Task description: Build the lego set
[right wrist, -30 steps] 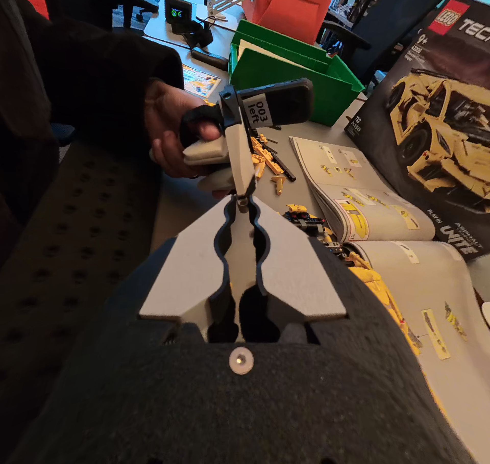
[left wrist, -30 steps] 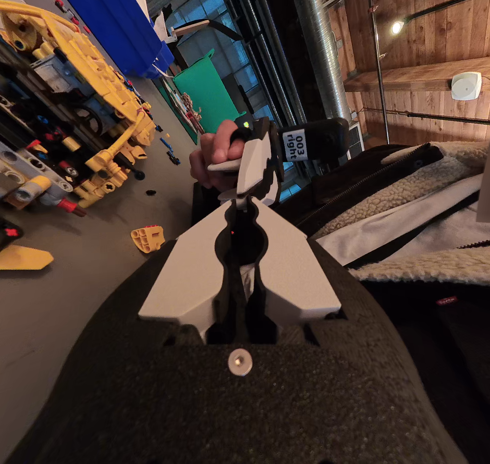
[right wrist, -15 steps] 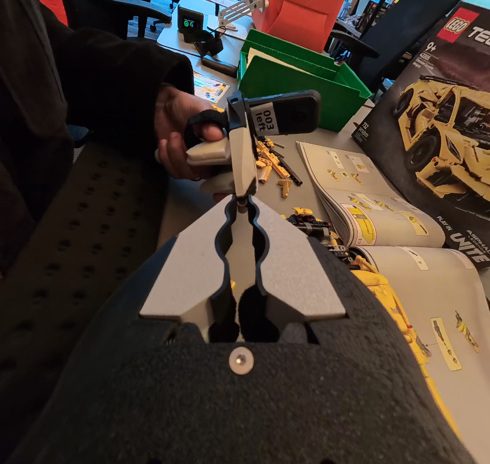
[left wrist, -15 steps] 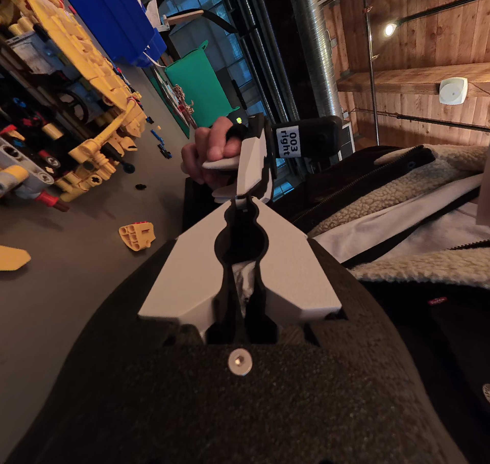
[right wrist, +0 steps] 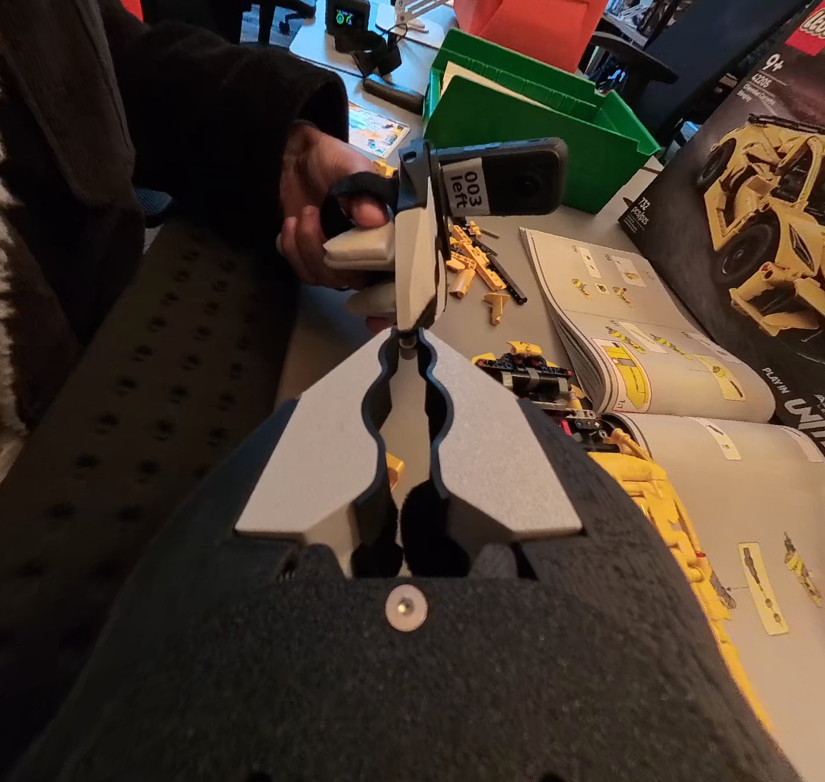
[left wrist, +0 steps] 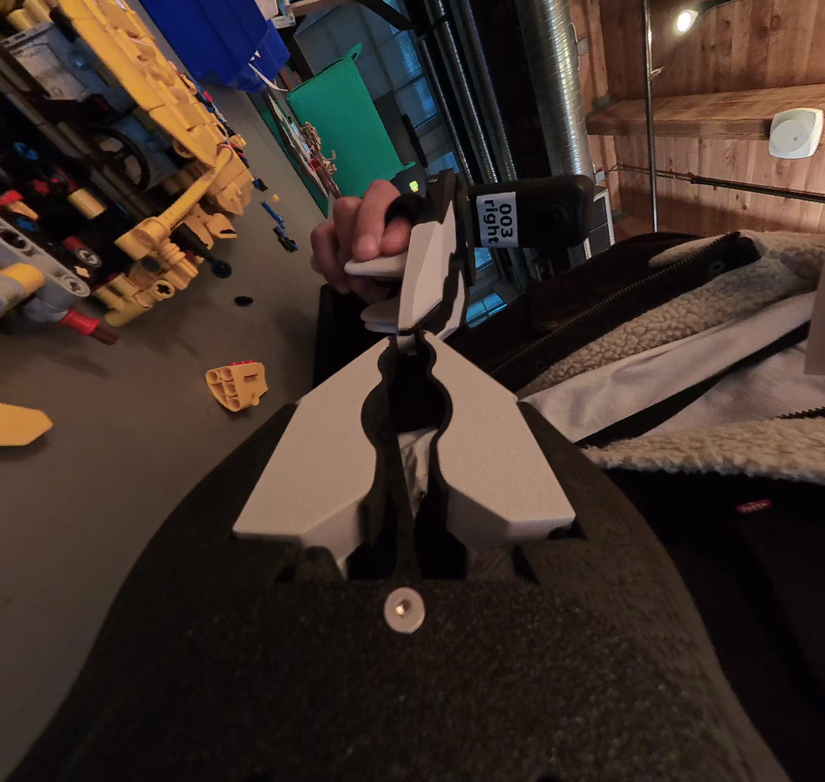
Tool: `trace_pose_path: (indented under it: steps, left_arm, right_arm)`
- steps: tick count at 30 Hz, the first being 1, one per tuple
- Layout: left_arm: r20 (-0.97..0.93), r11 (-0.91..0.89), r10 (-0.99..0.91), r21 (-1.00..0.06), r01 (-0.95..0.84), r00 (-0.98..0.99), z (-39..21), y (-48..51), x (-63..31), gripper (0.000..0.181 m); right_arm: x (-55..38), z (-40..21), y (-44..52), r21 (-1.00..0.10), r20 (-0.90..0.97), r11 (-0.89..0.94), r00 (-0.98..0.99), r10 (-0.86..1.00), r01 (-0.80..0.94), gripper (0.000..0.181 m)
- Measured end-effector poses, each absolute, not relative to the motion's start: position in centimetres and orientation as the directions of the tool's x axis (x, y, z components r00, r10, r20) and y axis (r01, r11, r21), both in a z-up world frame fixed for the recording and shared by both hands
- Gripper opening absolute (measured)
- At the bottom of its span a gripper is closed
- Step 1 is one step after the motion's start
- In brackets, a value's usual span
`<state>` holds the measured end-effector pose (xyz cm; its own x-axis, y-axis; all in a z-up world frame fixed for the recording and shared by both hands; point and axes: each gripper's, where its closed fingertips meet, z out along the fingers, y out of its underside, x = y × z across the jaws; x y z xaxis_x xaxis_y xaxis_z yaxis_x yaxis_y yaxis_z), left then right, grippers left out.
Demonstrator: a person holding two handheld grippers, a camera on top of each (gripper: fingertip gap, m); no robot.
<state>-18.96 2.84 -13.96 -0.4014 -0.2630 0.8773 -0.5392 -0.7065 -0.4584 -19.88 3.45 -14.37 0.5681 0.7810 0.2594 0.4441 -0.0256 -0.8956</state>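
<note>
A small dark pin point(right wrist: 406, 344) sits pinched at the meeting point of both grippers, held in the air above the near edge of the tabletop point(right wrist: 527, 327). The right gripper point(right wrist: 407, 341) has its fingers closed almost together on the pin at their tips. The left gripper point(left wrist: 407, 344) points straight at it from the other side, tip to tip; its fingers are also nearly together, with something small and pale between the tips, though whether they grip it I cannot tell. A hand point(right wrist: 321, 220) holds the left gripper's handle, and another hand point(left wrist: 357, 238) holds the right one's.

The yellow car model point(left wrist: 147, 104), part built with black and grey inner works showing, lies on the tabletop to the side. A small yellow block point(left wrist: 236, 385) lies loose near it, and a flat yellow panel point(left wrist: 20, 423) farther off. In the right wrist view loose yellow pieces point(right wrist: 473, 264) lie scattered beside an open manual point(right wrist: 625, 327). The set's box point(right wrist: 759, 242) stands behind the manual, with a green bin point(right wrist: 527, 126) beyond. A blue bin point(left wrist: 210, 14) stands past the model.
</note>
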Motion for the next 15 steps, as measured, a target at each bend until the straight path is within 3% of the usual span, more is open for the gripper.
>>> trace_pose_path:
  steps: [10, 15]
  left_arm:
    - [0.871, -0.66, -0.299, -0.484, -0.575, -0.391, -14.46, 2.15, -19.12, 0.008]
    - [0.854, -0.654, -0.334, -0.515, -0.554, -0.4, -14.41, 2.49, -19.22, 0.007]
  right_arm:
    - [-19.91, -14.87, 2.8, -0.855, 0.297, -0.014, 0.513, 0.806, 0.518, 0.007]
    - [-19.88, -14.74, 3.07, -0.88, 0.258, -0.044, 0.553, 0.792, 0.473, 0.007]
